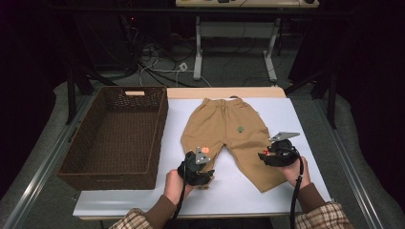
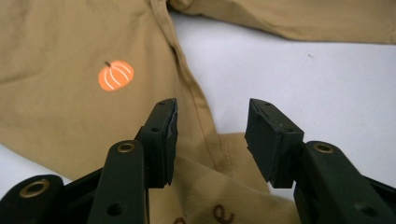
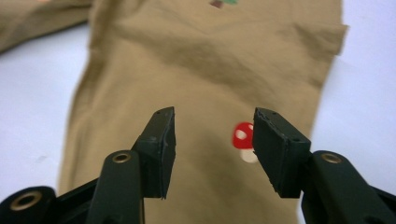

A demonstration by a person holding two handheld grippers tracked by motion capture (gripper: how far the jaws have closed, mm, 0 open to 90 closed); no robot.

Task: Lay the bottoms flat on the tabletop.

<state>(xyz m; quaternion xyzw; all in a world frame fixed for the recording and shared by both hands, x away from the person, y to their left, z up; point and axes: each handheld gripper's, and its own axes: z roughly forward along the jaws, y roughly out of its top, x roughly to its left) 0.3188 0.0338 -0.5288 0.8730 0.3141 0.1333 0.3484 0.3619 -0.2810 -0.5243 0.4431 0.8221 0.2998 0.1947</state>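
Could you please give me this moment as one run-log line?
tan trousers: flat on white board | left gripper: open over leg | right gripper: open over other leg

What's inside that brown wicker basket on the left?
The basket looks empty: its woven floor and inner walls show from above. The strip of floor just behind its near wall is hidden.

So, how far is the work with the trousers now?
Done: the tan children's trousers lie spread flat on the white table top. In hand: the left gripper and the right gripper hover open, one over each leg end, gripping nothing. Left: probably folding them and placing them in the empty brown wicker basket.
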